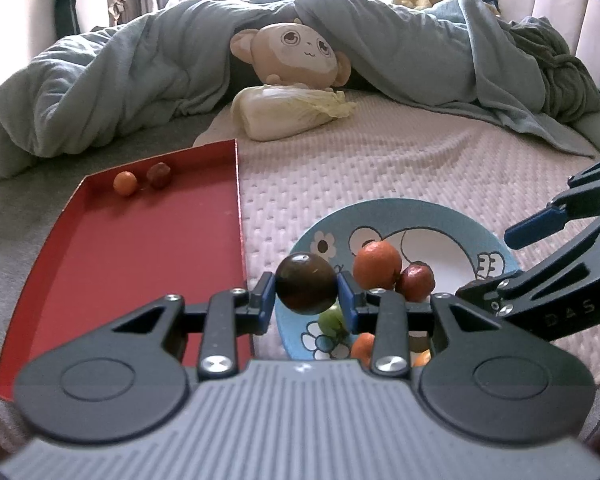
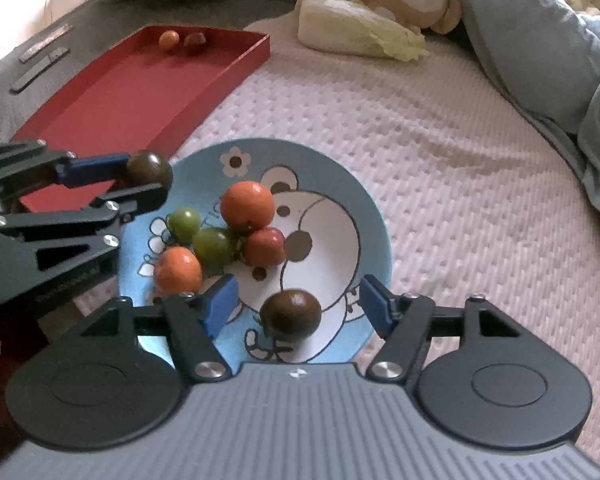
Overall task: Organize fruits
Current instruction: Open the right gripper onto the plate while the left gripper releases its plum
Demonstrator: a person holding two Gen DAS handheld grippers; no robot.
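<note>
My left gripper (image 1: pixel 306 294) is shut on a dark brown round fruit (image 1: pixel 306 283), held above the gap between the red tray (image 1: pixel 140 248) and the blue cartoon plate (image 1: pixel 440 210). The tray's far corner holds a small orange fruit (image 1: pixel 125 183) and a dark red one (image 1: pixel 159 175). My right gripper (image 2: pixel 299 300) stands open over the plate (image 2: pixel 340 172). A second dark brown fruit (image 2: pixel 292 314) lies on the plate between its blue pads, touching neither. Farther in sit two orange fruits (image 2: pixel 247 205), a red one (image 2: pixel 265 246) and two green ones (image 2: pixel 184 224).
All of this rests on a pink quilted bed cover (image 2: pixel 440 184). A napa cabbage (image 1: pixel 288 114) and a plush toy (image 1: pixel 296 54) lie at the back under a grey-blue blanket (image 1: pixel 112 80). Flat dark strips (image 2: pixel 40 54) lie on the grey sheet left of the tray.
</note>
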